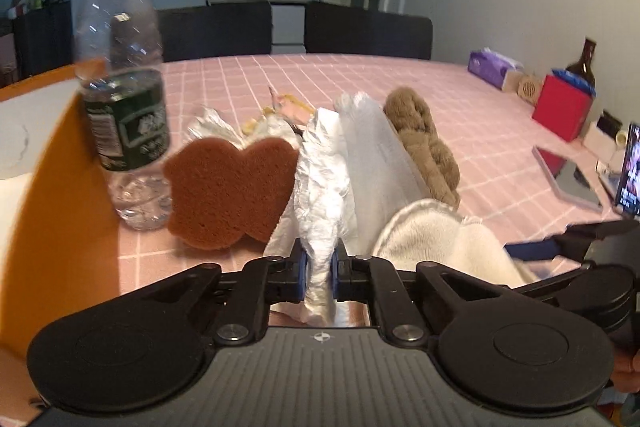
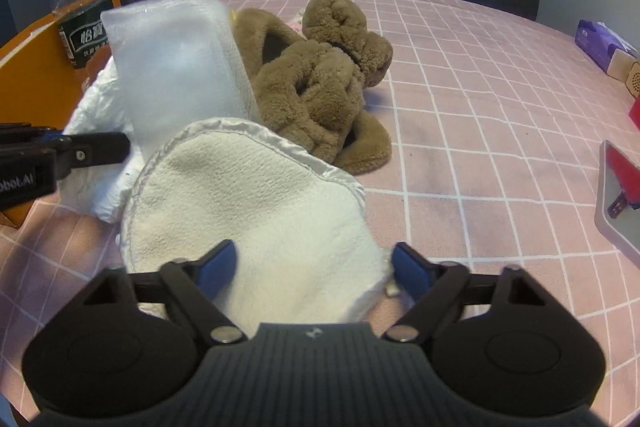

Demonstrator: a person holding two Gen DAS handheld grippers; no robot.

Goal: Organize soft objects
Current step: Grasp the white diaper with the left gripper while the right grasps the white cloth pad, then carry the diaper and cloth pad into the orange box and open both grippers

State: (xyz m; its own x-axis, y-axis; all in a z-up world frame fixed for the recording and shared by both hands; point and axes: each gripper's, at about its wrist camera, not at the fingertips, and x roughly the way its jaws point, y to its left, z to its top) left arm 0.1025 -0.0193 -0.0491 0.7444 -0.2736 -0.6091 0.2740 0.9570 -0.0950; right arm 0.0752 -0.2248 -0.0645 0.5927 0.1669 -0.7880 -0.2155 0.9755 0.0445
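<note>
My left gripper point(image 1: 319, 267) is shut on a crumpled white sheet point(image 1: 320, 195) that stands up between its blue pads. Left of the sheet leans a brown sponge point(image 1: 228, 191). To its right are a white translucent pack point(image 1: 372, 155) and a brown plush toy point(image 1: 424, 143). A round cream cloth point(image 2: 260, 211) lies on the pink checked tablecloth point(image 2: 480, 147), in front of the pack point(image 2: 176, 67) and the plush point(image 2: 320, 87). My right gripper point(image 2: 314, 267) is open, its blue pads on either side of the cloth's near edge. One of my left gripper's fingers point(image 2: 100, 147) reaches in from the left.
A clear water bottle point(image 1: 120, 79) stands beside an orange bin point(image 1: 60, 167) at the left. Along the right edge are a purple tissue pack point(image 1: 492, 67), a red box point(image 1: 562, 111), a brown glass bottle point(image 1: 584, 63) and a flat tablet point(image 1: 568, 175). Dark chairs point(image 1: 368, 31) stand behind the table.
</note>
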